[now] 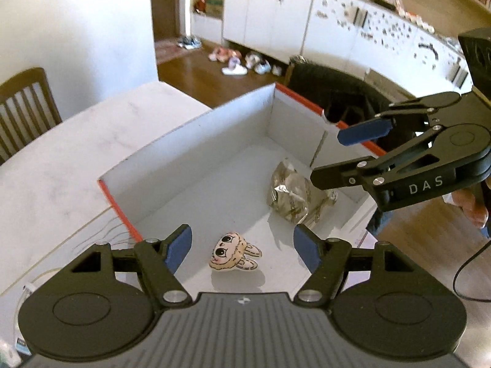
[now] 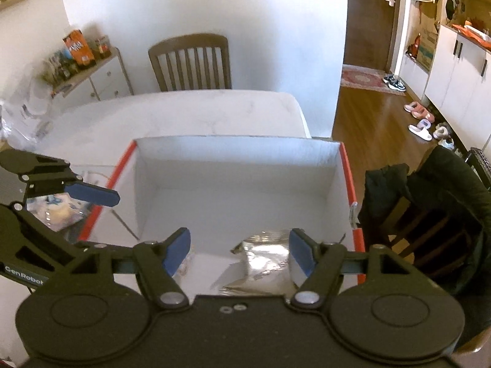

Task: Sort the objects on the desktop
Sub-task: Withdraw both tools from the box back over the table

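Left gripper [image 1: 242, 247] wide, empty, above bunny charm [image 1: 234, 251] at lower centre: small, light, flat; pinch across edges. Right gripper [image 2: 239, 250] parted, empty, over foil packet [image 2: 264, 260]: crinkly, slippery, crushable; take crimped end. Both lie in box [image 1: 184, 141]. Only right wrist view shows plastic bag [image 2: 58, 211] outside box, left.

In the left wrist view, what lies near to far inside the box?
Bunny toy → silver foil packet → far wall of the box.
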The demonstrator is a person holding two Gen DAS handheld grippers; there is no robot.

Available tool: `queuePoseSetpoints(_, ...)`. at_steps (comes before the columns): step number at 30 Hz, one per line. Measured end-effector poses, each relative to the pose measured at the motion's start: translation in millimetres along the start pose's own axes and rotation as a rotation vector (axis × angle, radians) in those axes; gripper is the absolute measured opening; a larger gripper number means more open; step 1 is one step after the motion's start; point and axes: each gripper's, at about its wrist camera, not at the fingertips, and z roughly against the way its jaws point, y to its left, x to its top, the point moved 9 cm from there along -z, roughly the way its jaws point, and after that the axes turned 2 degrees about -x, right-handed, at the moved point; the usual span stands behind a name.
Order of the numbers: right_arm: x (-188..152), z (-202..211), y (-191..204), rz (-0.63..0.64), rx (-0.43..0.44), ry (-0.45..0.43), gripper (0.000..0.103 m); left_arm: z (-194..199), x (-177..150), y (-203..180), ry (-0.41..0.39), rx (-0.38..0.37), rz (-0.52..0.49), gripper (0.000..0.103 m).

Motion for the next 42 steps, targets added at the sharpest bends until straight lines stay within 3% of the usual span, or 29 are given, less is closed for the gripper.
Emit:
queuePoseSetpoints(15, -2, 42, 64, 0.022, 0.008, -0.096, 0.073, 88, -41, 22, -0.192, 0.059, 0.039, 0.072)
queuePoseSetpoints(26, -11, 53, 127, 0.02, 0.008, -0.126, 0.075, 133, -84, 51, -0.252, 0.073, 0.063, 0.073)
queuePoseSetpoints(42, -13, 37, 212, 0.021, 0.029, -0.143, 0.085, 195, -163, 128, -0.328, 0.183, 0.118, 0.073)
